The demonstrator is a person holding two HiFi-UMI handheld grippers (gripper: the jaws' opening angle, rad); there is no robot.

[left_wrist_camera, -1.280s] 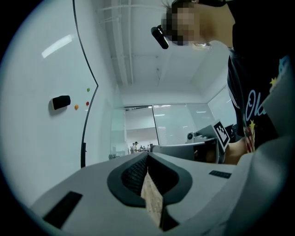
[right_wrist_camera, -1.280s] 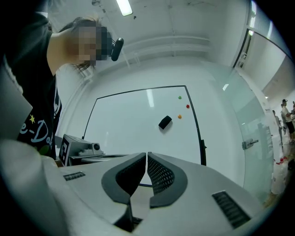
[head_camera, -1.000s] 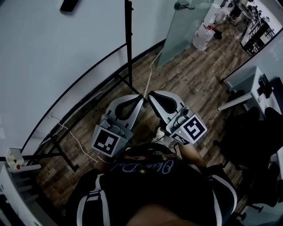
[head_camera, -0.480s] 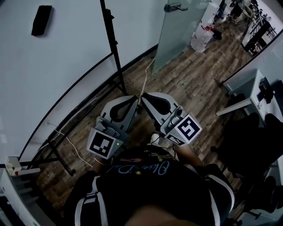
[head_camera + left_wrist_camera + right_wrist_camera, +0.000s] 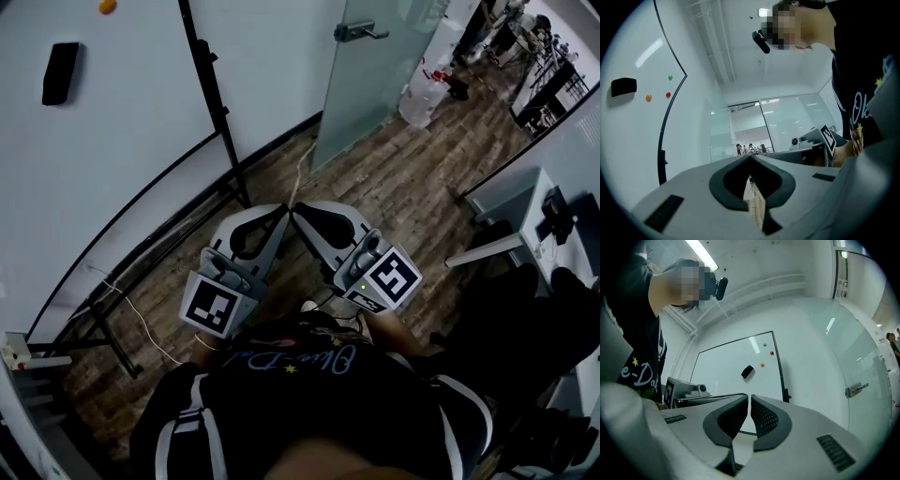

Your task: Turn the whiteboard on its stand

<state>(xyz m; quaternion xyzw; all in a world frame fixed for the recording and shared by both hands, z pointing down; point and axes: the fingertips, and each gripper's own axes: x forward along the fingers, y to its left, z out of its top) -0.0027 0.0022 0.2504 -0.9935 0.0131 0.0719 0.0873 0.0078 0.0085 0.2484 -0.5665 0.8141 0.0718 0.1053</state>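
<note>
My left gripper (image 5: 281, 212) and right gripper (image 5: 300, 214) are both pressed together, empty, near the whiteboard (image 5: 103, 159).

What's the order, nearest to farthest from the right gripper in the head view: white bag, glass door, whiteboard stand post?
From the right gripper:
1. Whiteboard stand post: just ahead, to the left, its foot close to the fingertips.
2. Glass door: ahead, beyond the post's foot.
3. White bag: on the floor past the door, to the right.
</note>
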